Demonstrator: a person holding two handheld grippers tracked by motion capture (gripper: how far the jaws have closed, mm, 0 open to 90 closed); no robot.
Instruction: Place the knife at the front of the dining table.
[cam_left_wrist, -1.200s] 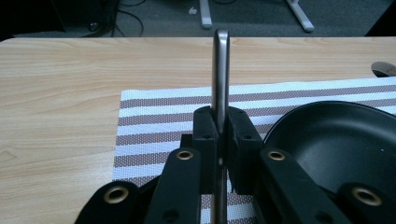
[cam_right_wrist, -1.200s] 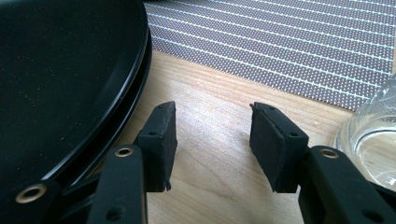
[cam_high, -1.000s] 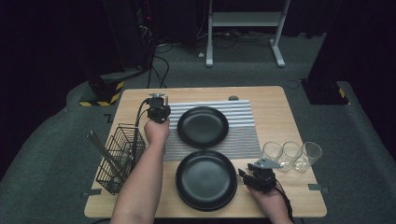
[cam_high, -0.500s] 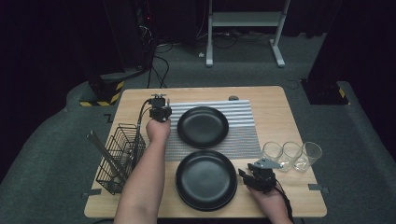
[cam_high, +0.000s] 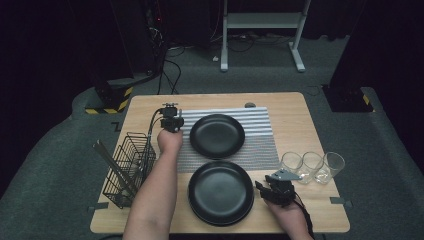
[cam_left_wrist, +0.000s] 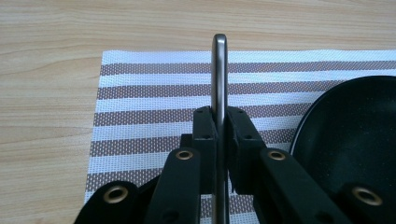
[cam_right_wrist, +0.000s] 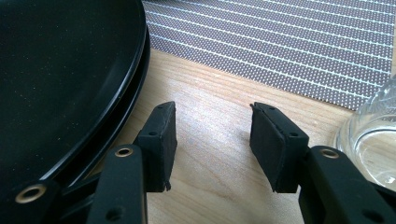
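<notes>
Jaws of the left gripper (cam_left_wrist: 219, 135) closed tight on a slim metal handle (cam_left_wrist: 219, 79), a piece of cutlery whose working end is hidden below the jaws; which utensil it is cannot be told. Handle runs straight out between the pads, its rounded tip ahead of them over the striped placemat (cam_left_wrist: 154, 93). Just to the right of these jaws, the rim of a black plate (cam_left_wrist: 355, 140) on the same mat; beyond the mat's far and left edges, bare wooden table (cam_left_wrist: 46, 70). From the high view the left gripper (cam_high: 172, 121) sits at the mat's left edge, beside that plate (cam_high: 217, 135), with a black wire basket (cam_high: 127, 167) back along the forearm, near the table's left side.

Jaws of the right gripper (cam_right_wrist: 212, 140) stand partly open, nothing between the pads, only table wood under them. Close on their left, a stack of black plates (cam_right_wrist: 60, 70); at their right, the base of a clear glass (cam_right_wrist: 369, 140). In the high view the right gripper (cam_high: 275, 187) rests between the stack (cam_high: 220, 192) and a row of three glasses (cam_high: 312, 165).
</notes>
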